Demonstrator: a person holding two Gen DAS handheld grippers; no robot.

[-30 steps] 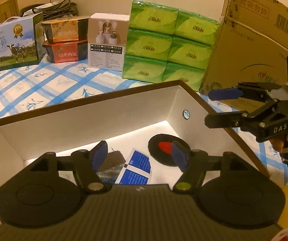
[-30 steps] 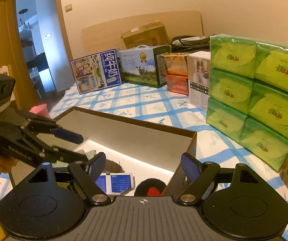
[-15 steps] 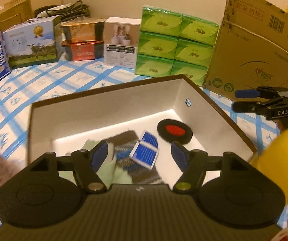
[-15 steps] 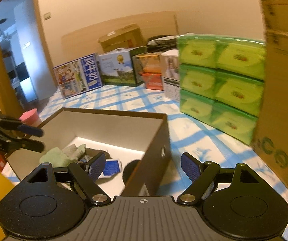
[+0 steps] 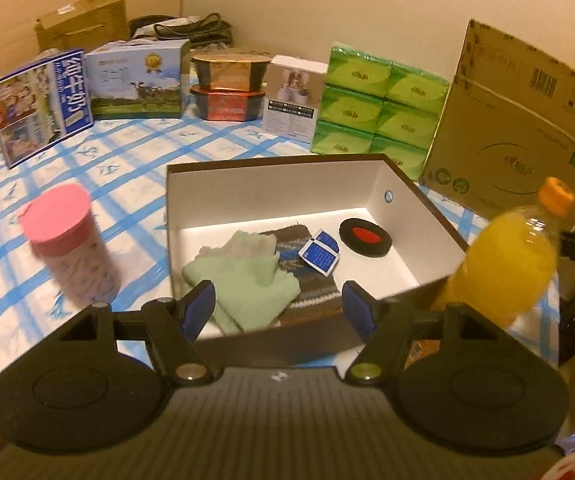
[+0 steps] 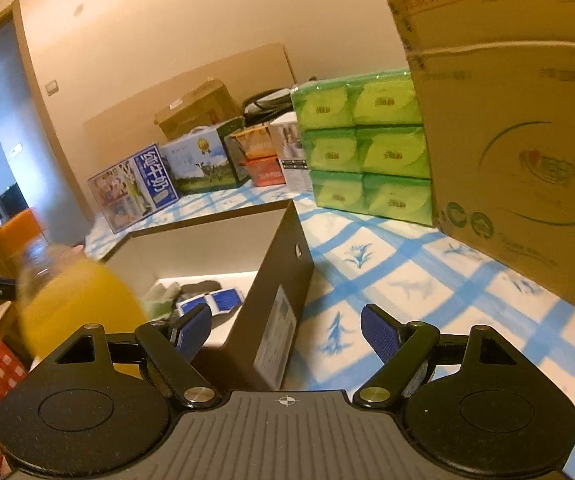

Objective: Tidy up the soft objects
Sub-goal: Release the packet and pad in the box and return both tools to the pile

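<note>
Left wrist view: the left gripper (image 5: 278,310) hangs with jaws apart and empty before the open box (image 5: 419,200), where a green cloth (image 5: 247,276), knitted piece (image 5: 307,276) and round black pad (image 5: 363,233) lie. Right wrist view: the right gripper (image 6: 286,330) spreads wide too, gripping nothing, at the box's outer wall (image 6: 277,280), an orange juice bottle (image 6: 71,296) just left.

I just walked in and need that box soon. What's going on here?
A person holds a gripper in each hand over a bed. Both the left gripper and the right gripper are open and hold nothing. The open box holds a green cloth, a striped knit piece, a small blue packet and a black and red pad. An orange drink bottle and a pink-lidded jar stand beside it.
</note>
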